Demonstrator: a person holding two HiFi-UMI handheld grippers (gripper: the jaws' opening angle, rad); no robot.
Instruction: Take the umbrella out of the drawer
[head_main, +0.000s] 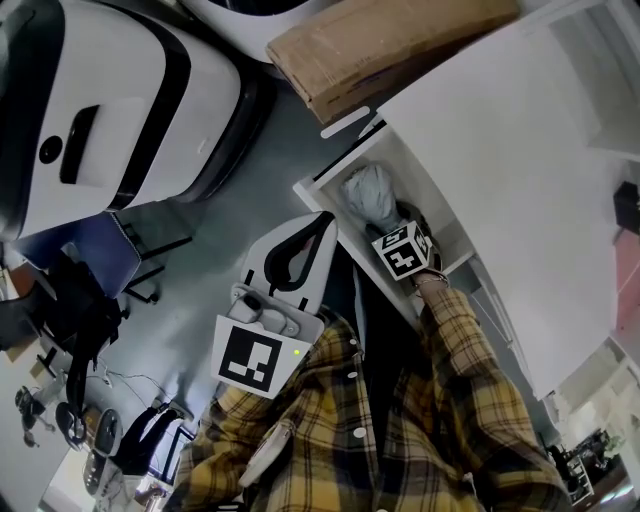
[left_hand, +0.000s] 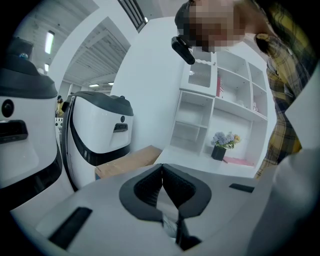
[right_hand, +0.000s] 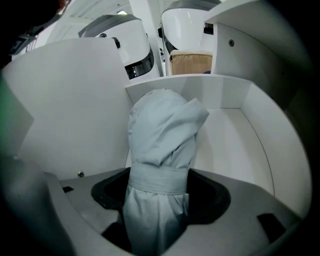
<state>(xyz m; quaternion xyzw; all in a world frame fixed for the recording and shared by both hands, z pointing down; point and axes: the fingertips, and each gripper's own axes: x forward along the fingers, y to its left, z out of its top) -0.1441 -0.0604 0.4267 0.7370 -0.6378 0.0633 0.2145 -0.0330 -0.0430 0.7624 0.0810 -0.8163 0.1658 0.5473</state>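
Right gripper on the umbrella inside the open drawer; left gripper empty beside it.

Right gripper (right_hand: 157, 202) had its jaws clamped on the pale grey-blue folded fabric umbrella (right_hand: 161, 132), one dark pad on each side, just below the umbrella's wrap-around strap. The bunched upper end stood forward of the jaws, between the walls of the white open drawer (right_hand: 235, 125). From the head view the umbrella (head_main: 368, 193) lay within the drawer's (head_main: 335, 172) outline; whether it touched the drawer floor could not be told. A yellow plaid sleeve (head_main: 470, 350) ran down to this gripper (head_main: 388, 228). Left gripper (left_hand: 161, 172) had its jaws pressed together with nothing between them, and hung over the grey floor just outside the drawer front (head_main: 320, 228). A brown cardboard box (head_main: 390, 45) lay beyond the drawer.
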